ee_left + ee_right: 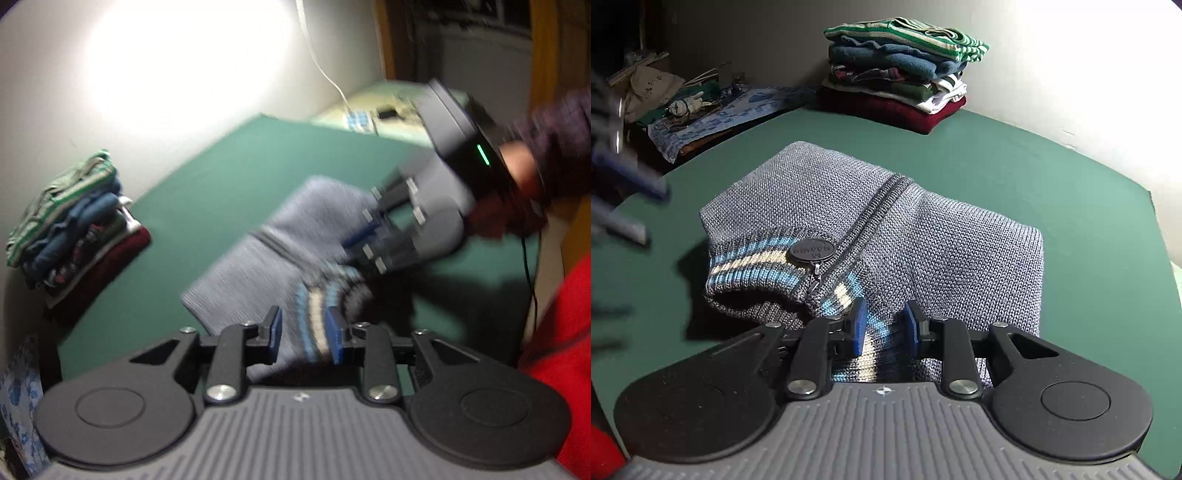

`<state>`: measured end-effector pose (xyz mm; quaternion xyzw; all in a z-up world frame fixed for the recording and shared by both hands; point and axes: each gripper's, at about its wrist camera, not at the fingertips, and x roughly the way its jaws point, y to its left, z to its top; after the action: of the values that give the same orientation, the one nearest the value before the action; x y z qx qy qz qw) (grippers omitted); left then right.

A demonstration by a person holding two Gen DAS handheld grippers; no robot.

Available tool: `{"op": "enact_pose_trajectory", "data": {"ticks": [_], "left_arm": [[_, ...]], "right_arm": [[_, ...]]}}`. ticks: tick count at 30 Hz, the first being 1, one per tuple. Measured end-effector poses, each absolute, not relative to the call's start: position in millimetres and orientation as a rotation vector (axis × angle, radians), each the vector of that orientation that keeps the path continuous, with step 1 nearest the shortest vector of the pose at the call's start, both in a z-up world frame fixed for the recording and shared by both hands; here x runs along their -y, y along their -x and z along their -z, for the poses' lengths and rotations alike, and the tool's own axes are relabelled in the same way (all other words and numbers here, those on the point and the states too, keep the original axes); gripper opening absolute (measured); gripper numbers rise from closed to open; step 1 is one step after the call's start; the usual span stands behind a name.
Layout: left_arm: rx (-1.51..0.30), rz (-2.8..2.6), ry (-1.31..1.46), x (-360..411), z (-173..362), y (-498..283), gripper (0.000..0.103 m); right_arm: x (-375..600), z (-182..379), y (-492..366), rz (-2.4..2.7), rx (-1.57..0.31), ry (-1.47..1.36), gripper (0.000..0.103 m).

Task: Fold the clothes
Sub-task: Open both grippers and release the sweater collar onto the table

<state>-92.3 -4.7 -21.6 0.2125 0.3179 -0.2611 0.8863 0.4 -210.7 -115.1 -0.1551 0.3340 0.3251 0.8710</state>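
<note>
Both grippers, left gripper (pixel 303 332) and right gripper (pixel 884 325), I hold narrowly parted over the grey sweater (pixel 886 221), gripping nothing. Folded clothes (pixel 901 70) sit at 12 o'clock on the green bench (pixel 1071 184).

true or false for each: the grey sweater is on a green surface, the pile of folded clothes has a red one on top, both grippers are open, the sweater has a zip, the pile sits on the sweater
1. The grey sweater lies on the green surface. True.
2. The pile of folded clothes has a red garment on top. False: a green-and-white striped one is on top; the dark red one is at the bottom.
3. The left gripper and right gripper are both open. True: each has its jaws apart over the striped hem.
4. The sweater has a zip. True.
5. The pile sits on the sweater. False: it stands apart, by the wall.
</note>
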Motion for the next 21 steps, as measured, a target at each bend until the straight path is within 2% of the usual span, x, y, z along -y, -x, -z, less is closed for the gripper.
{"op": "enact_pose_trajectory", "data": {"ticks": [1, 2, 4, 6, 12, 15, 18, 21], "left_arm": [[-0.638, 0.517, -0.415, 4.3, 18.6, 81.8, 0.044], [-0.617, 0.479, -0.402, 7.1, 21.1, 69.5, 0.047], [-0.615, 0.423, -0.363, 11.2, 33.7, 45.7, 0.044], [-0.637, 0.378, -0.316, 14.7, 50.6, 22.2, 0.036], [-0.725, 0.34, -0.308, 11.7, 103.1, 13.0, 0.035], [-0.707, 0.366, -0.329, 13.3, 108.9, 30.4, 0.034], [-0.698, 0.361, -0.341, 15.1, 109.8, 36.4, 0.034], [-0.709, 0.365, -0.313, 10.6, 109.6, 32.3, 0.034]], "right_arm": [[209.9, 116.1, 1.5, -0.672, -0.688, 0.326, 0.026], [209.3, 117.2, 3.3, -0.663, -0.679, 0.325, 0.026], [208.7, 118.9, 5.7, -0.647, -0.665, 0.318, 0.026], [209.9, 120.1, 8.7, -0.636, -0.65, 0.308, 0.026], [217.9, 113.5, 7.0, -0.661, -0.645, 0.304, 0.026], [223.9, 85.1, 0.4, -0.664, -0.603, 0.305, 0.026], [225.0, 60.4, -25.2, -0.618, -0.548, 0.263, 0.03], [224.5, 69.5, -47.7, -0.57, -0.587, 0.23, 0.031]]}}
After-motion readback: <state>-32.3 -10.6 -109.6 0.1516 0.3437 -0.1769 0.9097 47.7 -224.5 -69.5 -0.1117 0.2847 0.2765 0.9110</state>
